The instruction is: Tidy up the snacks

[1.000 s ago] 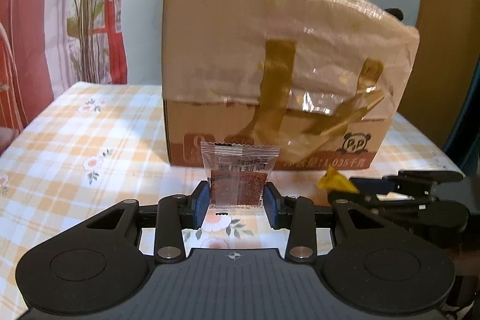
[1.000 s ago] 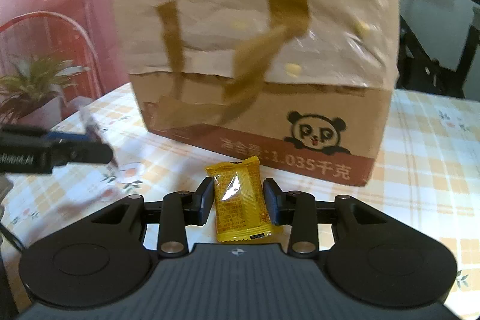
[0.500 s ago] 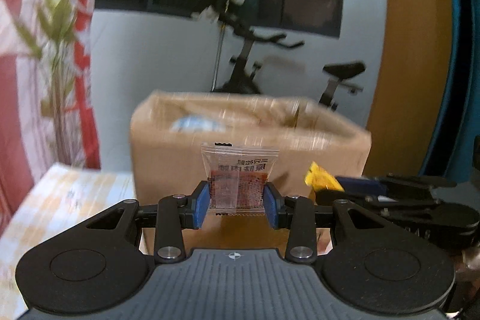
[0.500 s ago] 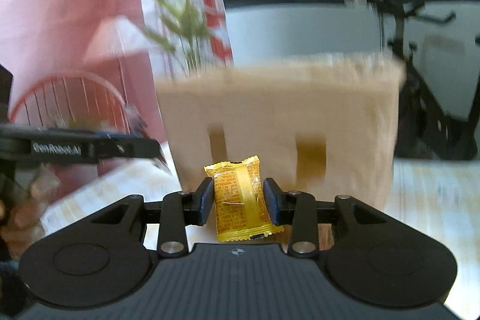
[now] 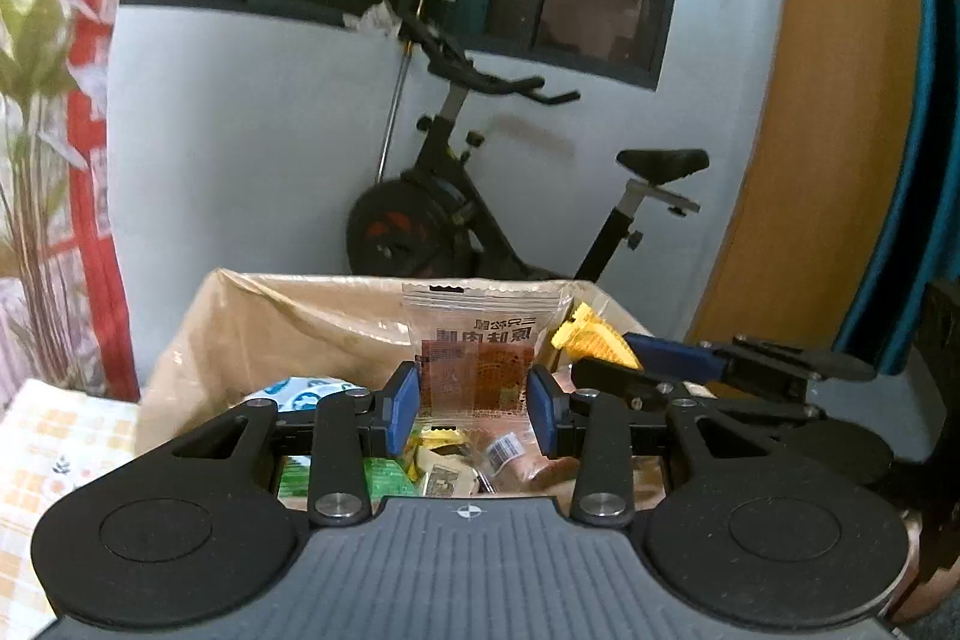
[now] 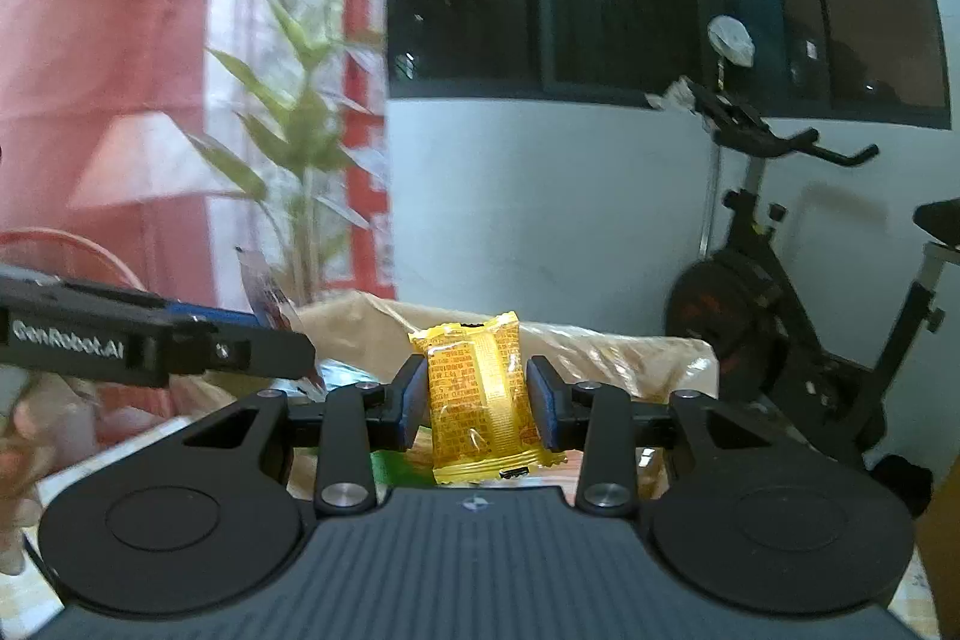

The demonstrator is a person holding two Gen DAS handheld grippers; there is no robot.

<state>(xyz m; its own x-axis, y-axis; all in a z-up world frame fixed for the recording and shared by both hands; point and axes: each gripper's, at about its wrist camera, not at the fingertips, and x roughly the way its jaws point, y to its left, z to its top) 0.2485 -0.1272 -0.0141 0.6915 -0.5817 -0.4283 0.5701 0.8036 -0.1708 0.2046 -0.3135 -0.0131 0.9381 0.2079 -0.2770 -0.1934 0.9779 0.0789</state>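
- Holding a clear packet [image 5: 474, 358] upright, your left tool [image 5: 474, 406] hangs over the open box [image 5: 240, 322].
- Your right tool [image 6: 478, 400] grips a yellow packet [image 6: 478, 388] above the same box.

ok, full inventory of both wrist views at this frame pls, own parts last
cardboard box: 1, brown, open top, under both grippers
clear packet: 1, transparent with red-brown print, clamped over the box
yellow packet: 1, yellow, clamped over the box
loose snacks: several, yellow, green, blue-white, inside the box; exact count unclear
tablecloth: 1, orange-white check, under the box
exercise bike: 1, black, by the white wall
plant: 1, green, left of the window
left gripper: 1, black with blue pads, jaws shut on the clear packet
right gripper: 1, black, jaws shut on the yellow packet
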